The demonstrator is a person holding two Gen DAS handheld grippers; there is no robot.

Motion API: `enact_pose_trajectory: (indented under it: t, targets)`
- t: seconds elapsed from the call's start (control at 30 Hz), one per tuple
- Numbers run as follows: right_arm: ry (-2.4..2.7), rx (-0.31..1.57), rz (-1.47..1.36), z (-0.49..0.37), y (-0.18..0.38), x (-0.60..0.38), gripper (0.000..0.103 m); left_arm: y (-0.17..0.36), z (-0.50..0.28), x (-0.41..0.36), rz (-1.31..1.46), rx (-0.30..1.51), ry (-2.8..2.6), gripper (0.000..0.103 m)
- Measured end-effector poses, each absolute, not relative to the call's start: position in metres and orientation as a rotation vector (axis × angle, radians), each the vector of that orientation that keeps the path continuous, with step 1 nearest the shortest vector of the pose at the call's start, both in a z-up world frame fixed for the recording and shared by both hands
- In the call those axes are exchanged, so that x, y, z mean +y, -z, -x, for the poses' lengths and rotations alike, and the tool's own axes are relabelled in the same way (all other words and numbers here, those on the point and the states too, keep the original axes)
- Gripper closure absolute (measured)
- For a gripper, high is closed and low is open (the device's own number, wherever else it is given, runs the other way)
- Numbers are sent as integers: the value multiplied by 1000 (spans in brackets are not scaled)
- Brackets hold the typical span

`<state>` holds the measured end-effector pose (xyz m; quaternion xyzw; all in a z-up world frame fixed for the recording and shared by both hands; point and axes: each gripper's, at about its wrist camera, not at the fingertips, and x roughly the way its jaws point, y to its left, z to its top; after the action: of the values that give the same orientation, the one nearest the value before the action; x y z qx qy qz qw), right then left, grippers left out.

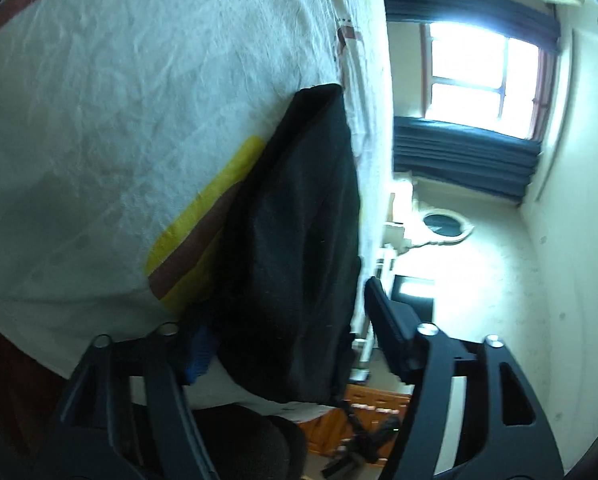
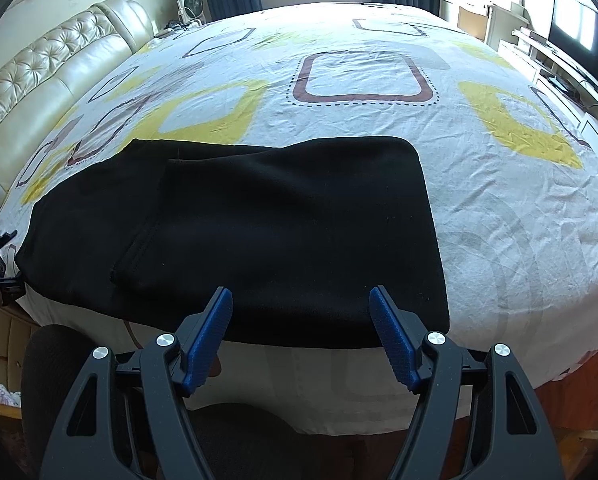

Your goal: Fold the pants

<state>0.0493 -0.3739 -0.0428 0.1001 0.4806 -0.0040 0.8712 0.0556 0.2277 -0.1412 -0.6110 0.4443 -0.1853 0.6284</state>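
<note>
Patterned bedsheet (image 2: 363, 76), tufted headboard (image 2: 39, 76), perhaps a fan (image 2: 189, 4).

Bed, white wrinkled sheet with yellow and brown rounded-square print (image 2: 499, 200): fills frame centre. Black folded fabric pants (image 2: 259, 232) flat on it, lower centre, near front edge.

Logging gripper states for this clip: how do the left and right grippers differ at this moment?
The left gripper is rolled sideways with the black pants between its fingers; the right gripper sits level, empty, just short of the pants' near edge. The left's blue pad is mostly hidden; the right's pads show fully. Both are open.
</note>
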Motion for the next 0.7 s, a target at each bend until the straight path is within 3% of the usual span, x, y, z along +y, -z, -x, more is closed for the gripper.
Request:
enact_pose_trajectory:
  t: [0.03, 0.1, 0.17, 0.33, 0.5, 0.7]
  targets:
    - [8, 1005, -208, -50, 43, -374, 33, 142, -55, 228, 1409, 1017, 424, 28]
    - [8, 1005, -203, -50, 43, -373, 33, 135, -58, 225, 1318, 1068, 370, 41]
    - [9, 1006, -202, -50, 43, -373, 33, 125, -59, 219, 1175, 1124, 287, 76]
    - [8, 1003, -197, -50, 43, -373, 33, 87, -63, 203, 969, 1095, 209, 86]
    - [13, 992, -220, -49, 41, -375, 33, 9, -64, 160, 727, 955, 284, 87]
    - [19, 974, -236, -49, 39, -378, 33, -69, -55, 53, 468, 828, 436, 87]
